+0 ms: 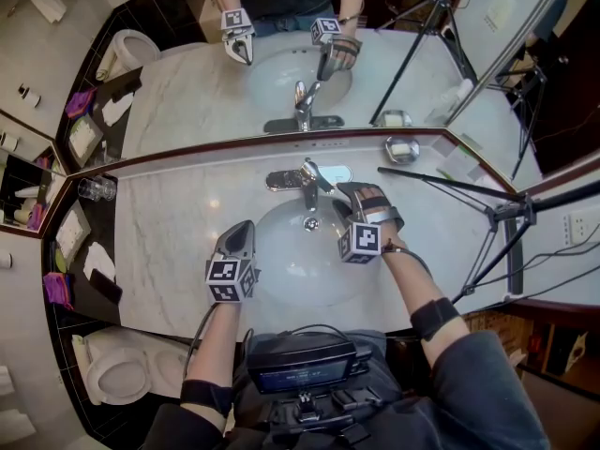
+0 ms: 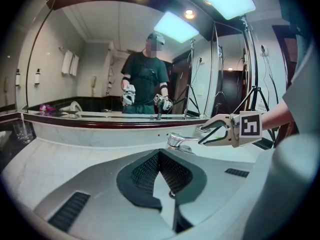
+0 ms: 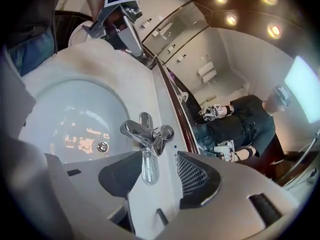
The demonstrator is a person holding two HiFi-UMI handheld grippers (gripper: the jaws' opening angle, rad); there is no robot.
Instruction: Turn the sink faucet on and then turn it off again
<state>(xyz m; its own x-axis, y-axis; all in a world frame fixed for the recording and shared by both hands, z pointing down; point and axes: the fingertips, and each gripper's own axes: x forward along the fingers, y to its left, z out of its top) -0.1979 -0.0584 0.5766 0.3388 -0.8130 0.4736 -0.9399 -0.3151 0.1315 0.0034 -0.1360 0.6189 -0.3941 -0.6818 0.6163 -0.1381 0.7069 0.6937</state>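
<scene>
**Chrome lever between the right jaws at a marble sink**

Nearest us, low in the head view, the left hand-held gripper (image 1: 241, 234) hangs over the left rim of the white basin (image 1: 300, 270). Its own view shows us its jaws pressed together at the tips, pinching nothing. Through the slit behind the tips we see only the basin and its drain (image 2: 171, 194).

A little farther in, right of centre, the right hand-held gripper (image 1: 340, 197) reaches toward the faucet (image 1: 302, 187) from the basin's right side. In the right gripper view we find its jaws spread, with the faucet's lever (image 3: 146, 166) running down between them. The lever lies close beside the pad (image 3: 117, 176) on that frame's left, and a strip of marble shows between it and the other pad. We cannot tell whether lever and pad touch.

The faucet stands at the basin's back edge, centre of the head view, on the pale marble tabletop (image 1: 169, 242). Farther back, a glass tumbler (image 1: 97, 188) stands at the frame's left edge and a small metal dish (image 1: 401, 148) lies upper right of the faucet. Beyond them the mirror (image 1: 197, 92) fills the top of the frame, repeating both grippers and the faucet.
</scene>
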